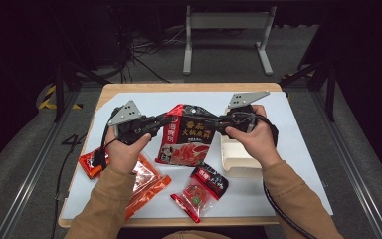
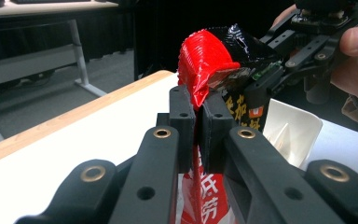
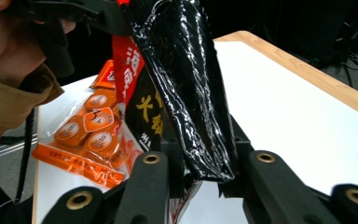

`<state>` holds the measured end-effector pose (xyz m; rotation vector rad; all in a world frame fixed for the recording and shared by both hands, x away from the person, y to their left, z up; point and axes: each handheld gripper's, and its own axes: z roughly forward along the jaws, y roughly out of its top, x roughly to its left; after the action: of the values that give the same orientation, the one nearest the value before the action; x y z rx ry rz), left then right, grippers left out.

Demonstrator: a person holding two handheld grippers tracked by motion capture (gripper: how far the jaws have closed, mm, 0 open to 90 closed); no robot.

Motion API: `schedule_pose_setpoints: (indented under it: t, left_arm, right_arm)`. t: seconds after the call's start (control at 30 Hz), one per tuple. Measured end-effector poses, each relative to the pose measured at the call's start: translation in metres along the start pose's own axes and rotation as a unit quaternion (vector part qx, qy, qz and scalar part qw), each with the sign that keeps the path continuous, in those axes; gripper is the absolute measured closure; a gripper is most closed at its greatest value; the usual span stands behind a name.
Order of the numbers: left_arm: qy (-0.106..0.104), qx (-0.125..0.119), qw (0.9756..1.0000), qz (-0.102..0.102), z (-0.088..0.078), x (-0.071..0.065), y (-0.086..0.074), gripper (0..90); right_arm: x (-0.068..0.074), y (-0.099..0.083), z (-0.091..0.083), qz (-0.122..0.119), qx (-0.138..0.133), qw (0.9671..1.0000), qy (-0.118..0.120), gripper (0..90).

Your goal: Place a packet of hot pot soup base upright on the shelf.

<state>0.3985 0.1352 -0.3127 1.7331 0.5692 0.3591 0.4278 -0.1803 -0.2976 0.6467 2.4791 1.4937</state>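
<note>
— Above the bench (image 1: pixel 298 124), what's held up?
— A red-and-black pouch (image 1: pixel 189 137), lifted over the white sheet.
— By which gripper?
— Both: the left gripper (image 1: pixel 166 119) is clamped on its red top corner, the right gripper (image 1: pixel 218 121) pinches its black edge.
</note>
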Motion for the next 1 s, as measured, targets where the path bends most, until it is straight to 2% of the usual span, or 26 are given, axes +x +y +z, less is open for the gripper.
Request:
schedule_pose_setpoints:
  t: [0.17, 0.27, 0.43, 0.5, 0.53, 0.7, 1.0]
  left_arm:
    - [-0.001, 0.0, 1.0, 0.002, -0.001, 0.001, 0.0, 84.3]
    - [0.002, -0.002, 1.0, -0.007, -0.001, 0.003, -0.002, 80.4]
    - [0.004, -0.004, 0.9999, -0.013, -0.002, 0.007, -0.003, 65.0]
    - [0.006, -0.006, 0.9999, -0.014, -0.003, 0.007, -0.003, 56.2]
    - [0.008, -0.006, 0.9999, -0.014, -0.004, 0.008, -0.003, 56.2]
    - [0.019, 0.015, 0.9996, -0.012, -0.008, 0.009, -0.004, 41.9]
    - [0.022, 0.027, 0.9992, -0.019, -0.009, 0.014, -0.008, 37.3]
  right_arm:
    - [0.001, 0.003, -0.001, 0.007, -0.002, 0.9999, -0.012, 78.4]
    - [0.003, 0.005, -0.002, 0.011, -0.002, 0.9998, -0.016, 79.2]
    - [0.002, 0.009, -0.005, 0.015, 0.0, 0.9998, -0.014, 79.5]
    - [0.002, 0.01, -0.006, 0.012, 0.002, 0.9998, -0.015, 79.6]
    - [0.003, 0.012, -0.006, 0.009, 0.003, 0.9998, -0.017, 79.5]
    - [0.001, 0.018, -0.013, -0.004, 0.006, 0.9995, -0.031, 79.5]
    - [-0.009, 0.03, -0.034, -0.02, -0.003, 0.9981, -0.059, 79.4]
